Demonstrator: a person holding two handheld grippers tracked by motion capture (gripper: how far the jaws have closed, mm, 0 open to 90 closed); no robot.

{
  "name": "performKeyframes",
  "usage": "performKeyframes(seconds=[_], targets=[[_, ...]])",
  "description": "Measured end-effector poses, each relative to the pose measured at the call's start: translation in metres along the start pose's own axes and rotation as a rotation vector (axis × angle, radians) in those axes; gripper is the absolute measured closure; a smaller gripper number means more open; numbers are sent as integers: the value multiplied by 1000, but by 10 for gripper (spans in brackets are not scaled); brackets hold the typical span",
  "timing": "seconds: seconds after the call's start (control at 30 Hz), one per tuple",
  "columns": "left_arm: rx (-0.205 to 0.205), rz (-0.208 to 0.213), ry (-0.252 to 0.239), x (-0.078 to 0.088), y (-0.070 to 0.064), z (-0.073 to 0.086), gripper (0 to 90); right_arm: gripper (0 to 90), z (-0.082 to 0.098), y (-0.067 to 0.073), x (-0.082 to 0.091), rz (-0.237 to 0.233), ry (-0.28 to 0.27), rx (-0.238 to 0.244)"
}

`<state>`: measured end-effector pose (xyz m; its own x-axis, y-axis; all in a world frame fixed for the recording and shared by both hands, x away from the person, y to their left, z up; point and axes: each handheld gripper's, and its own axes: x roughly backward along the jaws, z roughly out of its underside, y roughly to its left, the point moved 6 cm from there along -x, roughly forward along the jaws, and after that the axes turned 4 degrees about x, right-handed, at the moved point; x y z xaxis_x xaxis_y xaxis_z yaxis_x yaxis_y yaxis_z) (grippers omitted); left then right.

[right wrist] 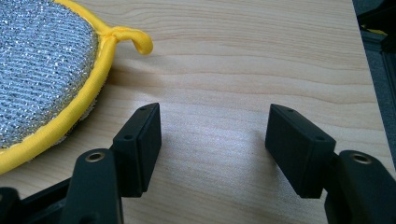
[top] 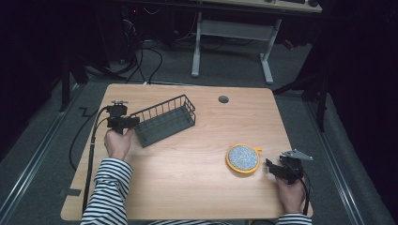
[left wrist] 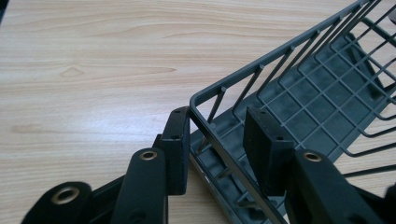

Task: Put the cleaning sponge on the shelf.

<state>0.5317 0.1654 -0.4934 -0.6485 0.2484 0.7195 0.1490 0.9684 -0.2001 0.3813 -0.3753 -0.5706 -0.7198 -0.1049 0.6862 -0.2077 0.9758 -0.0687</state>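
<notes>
Wire basket [top: 165,121] at far left of table, left gripper [top: 125,123] at its near-left corner; scrub pad [top: 243,158] untouched near right.

Basket sits flat on the wood table [top: 187,187], empty as far as visible. In the left gripper view the jaws straddle the basket's corner rim [left wrist: 224,140]: one pad outside touching the wire, the other inside with a gap, so spread and not yet clamped. Right gripper [top: 280,168] rests just right of the round silver pad with yellow edging [right wrist: 42,70], jaws wide apart, holding nothing, pad's loop [right wrist: 135,39] beside it. Judgement: early stage, likely bracing basket, then pad goes in. Left: close on rim, grab pad, carry across, drop inside.
</notes>
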Motion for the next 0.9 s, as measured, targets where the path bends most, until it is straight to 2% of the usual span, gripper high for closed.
performKeyframes(seconds=[0.13, 0.23, 0.3, 0.4, 0.6, 0.8, 0.9], targets=[[-9, 9, 6, -5, -9, -3, 622, 363, 0, 0, 0, 0, 0, 0], [9, 34, 3, -9, -14, -3, 623, 362, 0, 0, 0, -1, 0, 0], [8, 34, 11, -11, -16, -2, 626, 361, 0, 0, 0, -1, 0, 0], [-13, 28, 32, -16, -22, -1, 626, 359, 0, 0, 0, -1, 0, 1], [-43, 44, 38, -22, -38, -3, 632, 358, 0, 0, 0, -2, -1, 1], [-60, 66, 36, -30, -55, -3, 639, 358, 0, 0, 0, -3, -1, 1], [-55, 84, 31, -32, -62, -3, 636, 357, 0, 0, 0, -2, -1, 2]])
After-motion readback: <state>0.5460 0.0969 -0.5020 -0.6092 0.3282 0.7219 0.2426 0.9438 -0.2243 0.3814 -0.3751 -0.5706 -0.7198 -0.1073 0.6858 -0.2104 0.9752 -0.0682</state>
